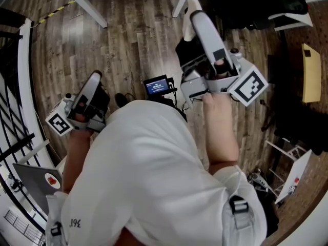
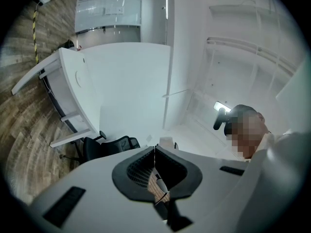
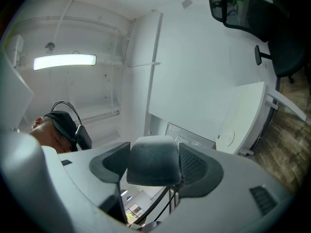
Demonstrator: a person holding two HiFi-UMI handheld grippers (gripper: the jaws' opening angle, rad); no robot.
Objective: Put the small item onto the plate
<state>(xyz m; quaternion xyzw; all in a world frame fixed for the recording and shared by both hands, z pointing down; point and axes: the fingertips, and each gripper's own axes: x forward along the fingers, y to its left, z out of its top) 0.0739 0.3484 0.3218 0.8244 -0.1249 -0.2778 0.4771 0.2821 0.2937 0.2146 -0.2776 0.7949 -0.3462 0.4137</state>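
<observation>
I am looking down at a wooden floor [image 1: 128,40] over a person's white shirt; no plate shows in any view. My left gripper [image 1: 94,81] is held at the left, and in the left gripper view [image 2: 154,152] its dark pads meet in a thin line with nothing between them. My right gripper [image 1: 193,9] reaches up and forward at the upper middle. In the right gripper view [image 3: 153,152] its jaws are shut on a small dark grey rounded item [image 3: 153,161] that fills the gap between the pads. Both gripper cameras point up at white walls and ceiling.
White table legs [image 1: 92,6] stand at the top left, and dark chairs [image 1: 256,4] at the top right. A small lit screen [image 1: 156,86] sits on the floor ahead. A laptop [image 1: 36,181] lies at the lower left, a tan board [image 1: 311,73] at the right.
</observation>
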